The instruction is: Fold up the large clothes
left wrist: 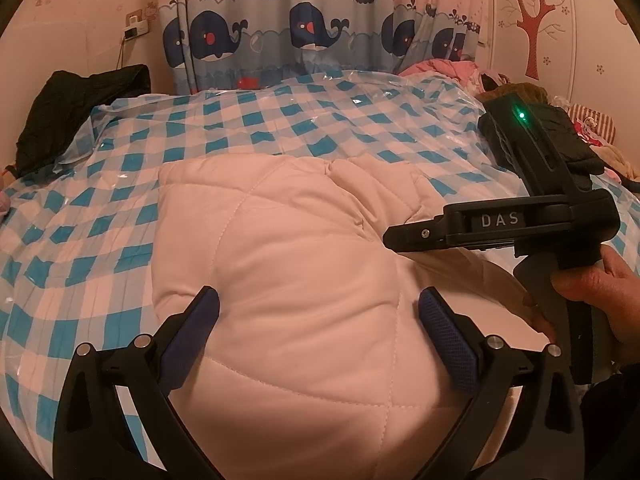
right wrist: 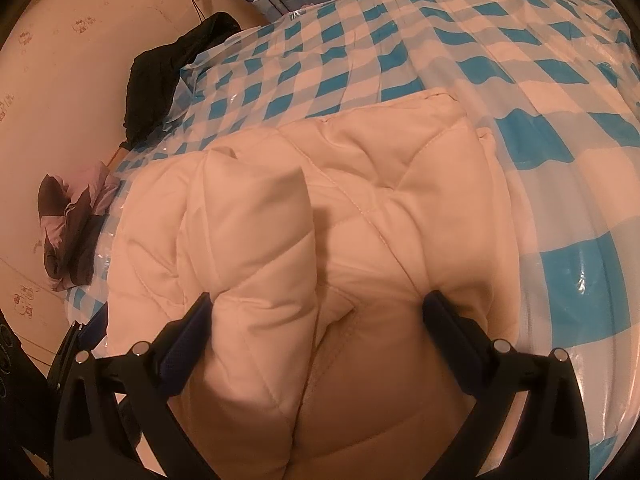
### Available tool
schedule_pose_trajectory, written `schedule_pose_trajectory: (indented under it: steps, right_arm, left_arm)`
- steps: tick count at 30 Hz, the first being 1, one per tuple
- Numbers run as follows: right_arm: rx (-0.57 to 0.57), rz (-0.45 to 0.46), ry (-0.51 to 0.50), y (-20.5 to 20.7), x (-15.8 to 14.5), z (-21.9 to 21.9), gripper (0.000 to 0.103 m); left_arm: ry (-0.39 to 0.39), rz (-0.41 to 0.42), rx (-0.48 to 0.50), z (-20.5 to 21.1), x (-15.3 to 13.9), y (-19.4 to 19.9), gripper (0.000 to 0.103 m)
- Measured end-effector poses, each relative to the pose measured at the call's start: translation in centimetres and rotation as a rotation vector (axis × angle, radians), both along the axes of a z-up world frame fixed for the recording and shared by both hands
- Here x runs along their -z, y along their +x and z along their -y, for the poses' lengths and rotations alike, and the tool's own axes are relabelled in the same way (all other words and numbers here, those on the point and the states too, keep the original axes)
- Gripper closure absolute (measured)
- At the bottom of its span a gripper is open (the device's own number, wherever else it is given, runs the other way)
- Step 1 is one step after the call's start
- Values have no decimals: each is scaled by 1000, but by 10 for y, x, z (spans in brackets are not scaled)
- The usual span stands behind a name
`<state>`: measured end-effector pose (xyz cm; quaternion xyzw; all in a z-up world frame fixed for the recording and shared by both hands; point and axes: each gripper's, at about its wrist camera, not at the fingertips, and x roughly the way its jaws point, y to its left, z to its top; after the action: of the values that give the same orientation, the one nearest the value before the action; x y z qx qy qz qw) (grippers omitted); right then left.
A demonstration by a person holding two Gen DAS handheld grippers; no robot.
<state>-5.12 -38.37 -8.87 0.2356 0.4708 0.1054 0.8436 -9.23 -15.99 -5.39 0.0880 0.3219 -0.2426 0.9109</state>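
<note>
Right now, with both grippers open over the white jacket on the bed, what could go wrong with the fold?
1. The jacket is thick and puffy; a pinch by the left gripper may catch only the top layer.
2. It lies on a glossy plastic sheet, so it may slide when pulled.
3. The raised fold near the right gripper may spring back open.

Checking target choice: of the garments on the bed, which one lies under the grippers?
The white quilted jacket, spread on the checked cover. The black garment sits at the far left edge; the pink clothes by the curtain.
</note>
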Motion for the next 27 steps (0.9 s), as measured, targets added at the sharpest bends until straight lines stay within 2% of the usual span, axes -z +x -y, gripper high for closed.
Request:
schedule_pose_trajectory:
  steps: [4, 7, 8, 10, 12, 14, 18, 24, 27]
  right_arm:
    - [3, 1, 25, 1, 0, 1, 5]
    - [5, 3, 34, -2, 1, -1, 5]
    - [5, 4, 34, -2, 0, -2, 5]
    - [5, 4, 36, -2, 0, -2, 5]
    - [6, 6, 40, -2, 0, -1, 5]
    - [6, 7, 47, -2, 0, -1, 5]
    - [6, 8, 70, -3, 2, 2, 5]
    - [10, 8, 121, -2, 7, 10, 5]
    - [12, 8, 126, 0, 8, 10, 5]
  left_arm:
    - [-39, -30, 20, -7, -9, -5, 8]
    - [-96, -59, -25, -35, -21, -7, 8]
    - [-138, -90, -54, -53, -24, -4, 8]
    - [-245, -197, -123, -92, -22, 11, 8]
    - [-374, -358, -195, -130, -7, 32, 8]
    - [-425, -443, -207, -146, 7, 45, 8]
    - [-441, -541, -164, -136, 29, 55, 8]
    - [-465, -587, -124, -109, 39, 71, 7]
    - [-547, -681, -115, -102, 48, 85, 7]
